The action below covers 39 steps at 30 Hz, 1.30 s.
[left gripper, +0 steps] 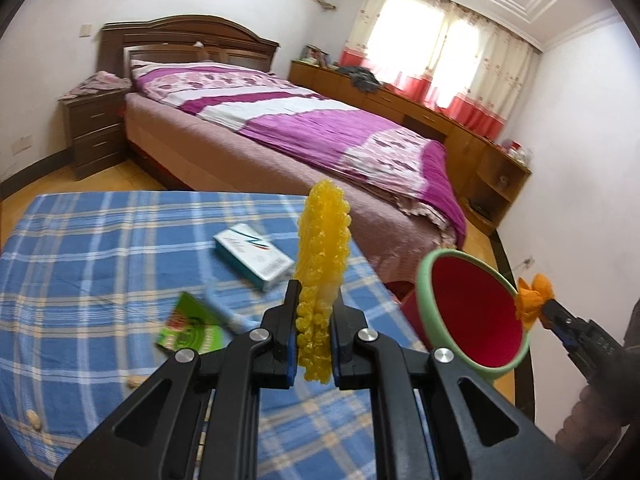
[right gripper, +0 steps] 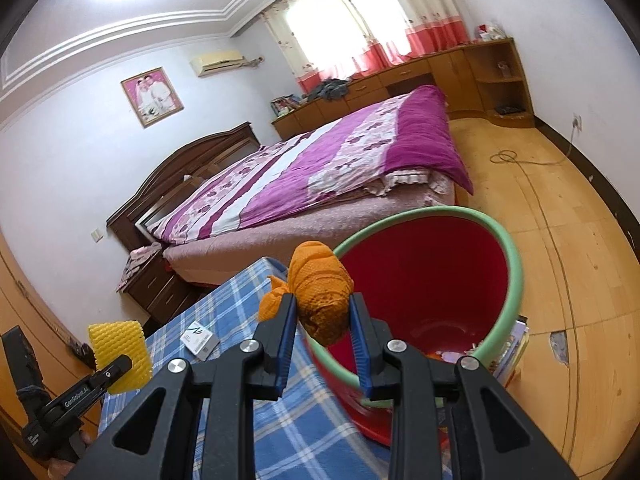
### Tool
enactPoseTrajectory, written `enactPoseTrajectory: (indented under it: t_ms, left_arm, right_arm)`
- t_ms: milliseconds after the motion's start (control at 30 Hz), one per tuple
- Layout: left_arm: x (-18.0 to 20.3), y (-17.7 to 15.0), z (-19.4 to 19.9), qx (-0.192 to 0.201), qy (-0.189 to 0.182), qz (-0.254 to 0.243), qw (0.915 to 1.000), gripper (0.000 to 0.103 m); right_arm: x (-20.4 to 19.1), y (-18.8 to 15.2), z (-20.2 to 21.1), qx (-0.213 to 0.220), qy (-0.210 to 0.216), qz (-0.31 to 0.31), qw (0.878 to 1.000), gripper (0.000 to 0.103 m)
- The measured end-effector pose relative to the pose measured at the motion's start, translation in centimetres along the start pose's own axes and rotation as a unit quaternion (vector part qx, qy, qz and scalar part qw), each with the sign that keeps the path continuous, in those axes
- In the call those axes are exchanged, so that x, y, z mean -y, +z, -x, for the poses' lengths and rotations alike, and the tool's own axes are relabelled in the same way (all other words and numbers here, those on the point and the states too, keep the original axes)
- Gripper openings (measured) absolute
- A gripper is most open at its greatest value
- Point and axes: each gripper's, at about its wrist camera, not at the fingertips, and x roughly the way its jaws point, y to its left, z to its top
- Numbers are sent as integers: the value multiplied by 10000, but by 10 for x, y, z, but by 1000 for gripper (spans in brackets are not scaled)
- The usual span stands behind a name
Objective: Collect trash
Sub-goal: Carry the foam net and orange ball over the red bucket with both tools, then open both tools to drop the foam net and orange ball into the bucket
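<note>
while beside the red bin (right gripper: 432,280) | left fingers (left gripper: 316,308) clamp yellow foam net (left gripper: 322,256) | right fingers (right gripper: 324,312) clamp orange wad (right gripper: 320,292)

left claw (right gripper: 120,372) side: "GenRobot.AI" | white box (left gripper: 253,257): print too blurred to read

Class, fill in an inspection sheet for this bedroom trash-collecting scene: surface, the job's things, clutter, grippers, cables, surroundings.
Surface: blue plaid cloth covering a table.
Job's things: yellow foam net, orange net ball; red bin with green rim on the floor beside the table, some scraps at its bottom.
Clutter: white carton, green packet, pale blue item beside it, blurred.
Grippers: left gripper fingers shut on the yellow foam net; right gripper fingers shut on the orange net ball, near the bin's rim.
Cables: cord on the floor, running to a wall socket.
Surroundings: bed, nightstand, cabinets, curtained window.
</note>
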Motion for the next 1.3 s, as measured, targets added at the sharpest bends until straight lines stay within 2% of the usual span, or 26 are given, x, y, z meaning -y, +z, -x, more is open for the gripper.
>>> enactPoseTrajectory:
  t_ms: [267,700,1033,1300]
  left_arm:
    - [54,-5,-17,-217,-282,-443,9984,11]
    - [137,-19,-56,-584,-724,-1182,9886,11]
    - [172,-32,-87,-893,-865,-1477,9812,11]
    - [179,-37,-101,-1007,-899,-1573,9783,13]
  right_arm:
    - [32,2,1,24,-145,-330,9993,29]
    - [72,2,-9,39,-480,-554,9973,29]
    - [93,1,-20,-90,-593,-750,9954,29]
    - [106,-3,-27,-188,-612,-851,9943,32]
